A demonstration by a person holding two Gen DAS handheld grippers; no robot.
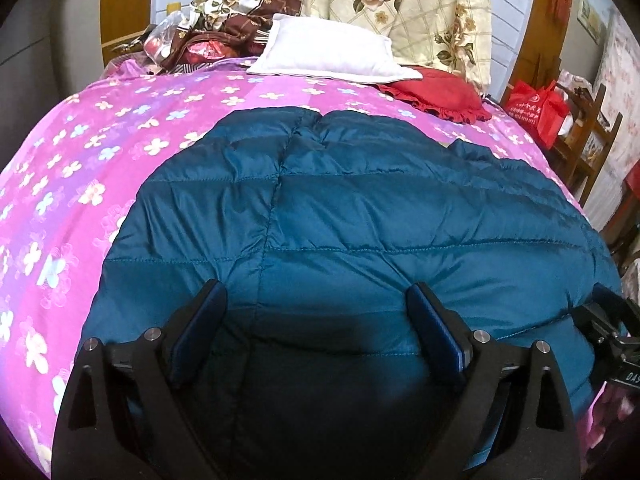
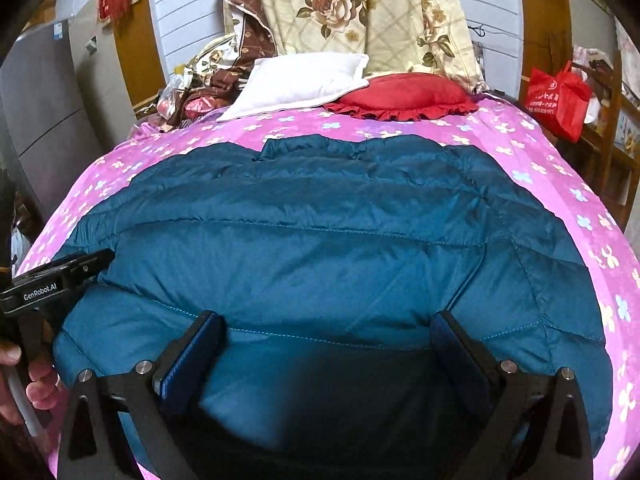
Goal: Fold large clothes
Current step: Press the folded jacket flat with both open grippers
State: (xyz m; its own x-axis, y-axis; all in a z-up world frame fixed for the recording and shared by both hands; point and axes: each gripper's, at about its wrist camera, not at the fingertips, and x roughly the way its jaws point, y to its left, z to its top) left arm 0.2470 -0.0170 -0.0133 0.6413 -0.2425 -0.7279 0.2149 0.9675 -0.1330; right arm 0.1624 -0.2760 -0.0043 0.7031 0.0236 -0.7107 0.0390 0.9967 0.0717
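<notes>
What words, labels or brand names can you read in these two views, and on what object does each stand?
"GenRobot.AI": white print on the left gripper, seen from the right wrist view.
"DAS": cut-off letters on the right gripper, at the edge of the left wrist view.
White print and a round logo on the red bag: too blurred to read.
The jacket shows no text.

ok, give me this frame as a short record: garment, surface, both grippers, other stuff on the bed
garment: teal quilted jacket, spread flat, not visibly folded
surface: bed with pink floral sheet
left gripper: open, over the jacket's near edge, gripping nothing
right gripper: open, over the jacket's near edge, gripping nothing
far end of bed: white pillow, red cushion, floral quilt propped behind
beside bed: red bag
</notes>
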